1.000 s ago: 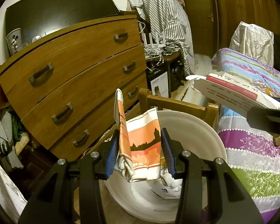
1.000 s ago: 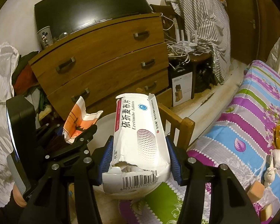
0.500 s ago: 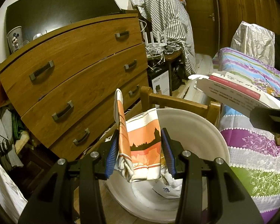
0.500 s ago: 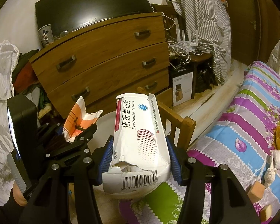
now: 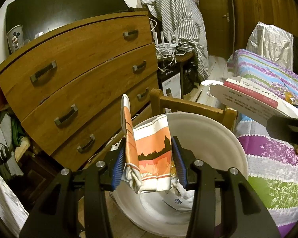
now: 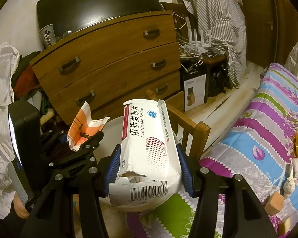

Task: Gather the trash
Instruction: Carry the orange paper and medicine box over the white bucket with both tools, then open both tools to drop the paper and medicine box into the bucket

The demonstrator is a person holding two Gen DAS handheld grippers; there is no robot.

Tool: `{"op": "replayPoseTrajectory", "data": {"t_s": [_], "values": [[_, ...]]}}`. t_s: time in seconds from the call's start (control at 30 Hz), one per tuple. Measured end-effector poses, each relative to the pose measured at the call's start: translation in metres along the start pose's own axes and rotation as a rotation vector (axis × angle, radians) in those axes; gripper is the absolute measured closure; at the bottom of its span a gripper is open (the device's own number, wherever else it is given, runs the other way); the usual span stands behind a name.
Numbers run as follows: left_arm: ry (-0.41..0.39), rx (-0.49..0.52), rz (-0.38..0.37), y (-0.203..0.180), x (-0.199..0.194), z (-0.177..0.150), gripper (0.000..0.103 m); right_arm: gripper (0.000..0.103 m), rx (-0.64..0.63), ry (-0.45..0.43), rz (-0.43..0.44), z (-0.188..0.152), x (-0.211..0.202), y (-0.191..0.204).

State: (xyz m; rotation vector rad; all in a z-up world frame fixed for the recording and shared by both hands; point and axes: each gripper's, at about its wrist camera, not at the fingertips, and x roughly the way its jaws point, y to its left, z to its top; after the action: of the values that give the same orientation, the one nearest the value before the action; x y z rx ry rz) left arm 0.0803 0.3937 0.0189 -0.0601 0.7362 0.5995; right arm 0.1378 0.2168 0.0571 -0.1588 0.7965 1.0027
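The left gripper (image 5: 149, 162) pinches a crumpled orange-and-white carton (image 5: 149, 154) between its blue pads, one on each side of it. The carton hangs over a white basin (image 5: 214, 138), in whose bottom lies crumpled white paper (image 5: 180, 198). The right gripper (image 6: 149, 168) is clamped on a torn white tablet box (image 6: 149, 146), barcode end nearest the camera, pads pressed against both long sides. In the right wrist view the box is held above the basin's rim, with the left gripper and its carton just to the left of it.

Behind the basin stands a wooden chair back (image 5: 190, 107). To the right lies a bed under a striped, flowered cover (image 6: 268, 130), with a small orange block (image 6: 275, 200) and white scraps (image 6: 296, 170) on it. Further back is a wooden chest of drawers (image 5: 79, 79) carrying a cartoon-print cup (image 5: 14, 38) and a dark screen (image 5: 65, 6). Beside the chest, a small table holds a white router (image 6: 200, 39) and tangled cables, with a striped shirt (image 6: 214, 13) draped above. At the far right is a wooden door (image 5: 214, 15).
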Motion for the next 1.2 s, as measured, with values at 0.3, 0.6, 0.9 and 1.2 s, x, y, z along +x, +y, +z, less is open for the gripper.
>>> {"op": "replayPoseTrajectory", "data": {"t_s": [0.3, 0.6, 0.9, 1.2], "values": [[0.001, -0.003, -0.001, 0.001, 0.001, 0.0, 0.06, 0.047, -0.002, 0.005, 0.0, -0.001, 0.004, 0.003], [0.002, -0.005, -0.002, 0.001, 0.002, 0.0, 0.06, 0.047, -0.004, 0.006, -0.001, -0.001, 0.006, 0.003], [-0.002, -0.041, -0.005, 0.009, 0.01, 0.001, 0.059, 0.044, -0.002, 0.013, -0.001, 0.005, 0.015, 0.003], [0.045, -0.128, -0.062, 0.028, 0.02, 0.001, 0.036, 0.032, 0.007, 0.014, -0.018, 0.005, 0.026, -0.007]]}}
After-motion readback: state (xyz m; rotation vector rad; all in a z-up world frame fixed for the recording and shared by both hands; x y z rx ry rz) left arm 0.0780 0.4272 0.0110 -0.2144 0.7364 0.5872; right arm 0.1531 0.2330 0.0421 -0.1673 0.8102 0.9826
